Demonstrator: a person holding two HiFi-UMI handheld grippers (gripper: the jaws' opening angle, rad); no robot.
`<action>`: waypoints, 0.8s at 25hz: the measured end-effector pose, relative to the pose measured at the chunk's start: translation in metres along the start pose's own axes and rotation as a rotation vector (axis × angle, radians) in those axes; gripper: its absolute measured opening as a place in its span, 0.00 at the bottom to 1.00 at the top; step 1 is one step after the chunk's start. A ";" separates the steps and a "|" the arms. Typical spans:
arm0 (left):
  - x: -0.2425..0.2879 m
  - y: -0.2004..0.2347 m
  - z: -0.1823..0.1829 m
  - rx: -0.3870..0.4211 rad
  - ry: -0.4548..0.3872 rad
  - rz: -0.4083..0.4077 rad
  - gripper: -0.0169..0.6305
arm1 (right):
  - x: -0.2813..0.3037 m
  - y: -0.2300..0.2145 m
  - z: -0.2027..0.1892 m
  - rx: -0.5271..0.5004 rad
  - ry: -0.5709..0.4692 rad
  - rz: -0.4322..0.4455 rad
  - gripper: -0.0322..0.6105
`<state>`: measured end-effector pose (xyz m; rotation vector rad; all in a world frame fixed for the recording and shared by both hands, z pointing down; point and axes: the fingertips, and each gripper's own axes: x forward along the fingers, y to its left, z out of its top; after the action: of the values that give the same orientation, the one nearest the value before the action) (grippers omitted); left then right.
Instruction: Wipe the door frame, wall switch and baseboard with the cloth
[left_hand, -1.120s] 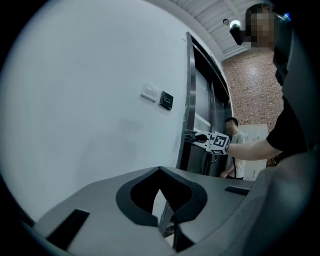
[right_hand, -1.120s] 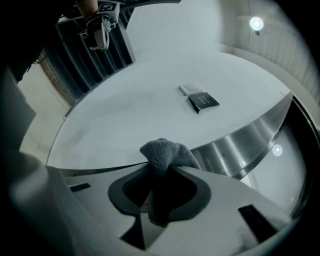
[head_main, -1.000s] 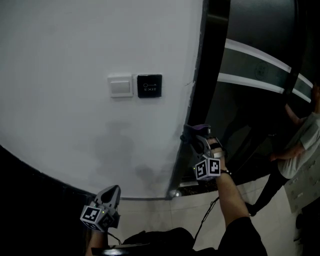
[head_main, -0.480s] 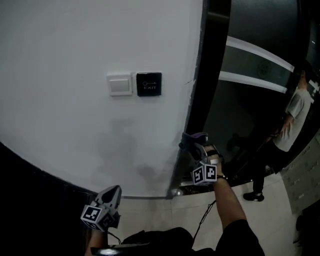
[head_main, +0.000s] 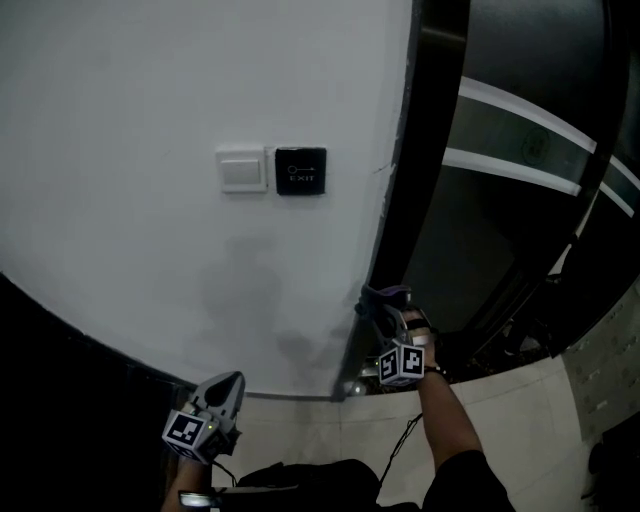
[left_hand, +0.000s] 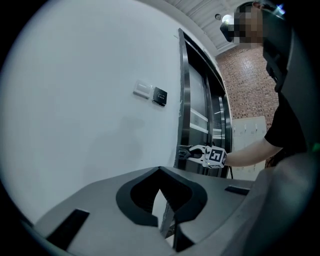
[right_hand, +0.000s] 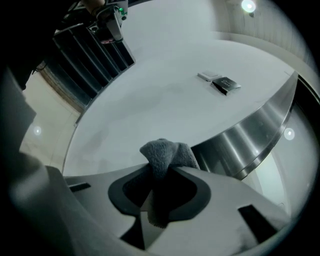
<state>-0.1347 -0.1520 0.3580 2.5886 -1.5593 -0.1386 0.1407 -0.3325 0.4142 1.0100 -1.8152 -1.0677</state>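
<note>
A grey cloth (head_main: 380, 295) is pinched in my right gripper (head_main: 390, 306), which is shut on it and presses it against the dark metal door frame (head_main: 395, 200) low down, close to the floor. In the right gripper view the cloth (right_hand: 167, 152) bulges out between the jaws, beside the shiny frame (right_hand: 255, 135). A white wall switch (head_main: 242, 170) and a black exit button (head_main: 300, 171) sit higher on the white wall. My left gripper (head_main: 226, 384) hangs at the bottom left, shut and empty, apart from the wall.
A glass door with pale stripes (head_main: 520, 130) lies right of the frame. Pale floor tiles (head_main: 320, 430) run below the wall. A dark slatted panel (right_hand: 95, 55) borders the wall on the left. A cable trails from my right arm.
My right gripper has slid down the door frame with the cloth. A person seen behind the glass at the right is no longer in view. The left gripper has stayed put.
</note>
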 end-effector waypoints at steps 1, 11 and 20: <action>-0.001 0.000 -0.002 -0.008 0.002 0.001 0.03 | 0.000 0.004 -0.002 0.004 0.002 0.005 0.18; -0.015 0.011 -0.004 0.002 -0.020 0.044 0.03 | 0.010 0.035 -0.012 -0.024 0.016 0.056 0.18; -0.017 0.010 -0.017 -0.034 0.011 0.024 0.03 | 0.022 0.074 -0.026 0.038 0.136 0.227 0.18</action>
<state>-0.1491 -0.1403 0.3765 2.5396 -1.5703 -0.1466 0.1380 -0.3354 0.4955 0.8527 -1.7949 -0.8107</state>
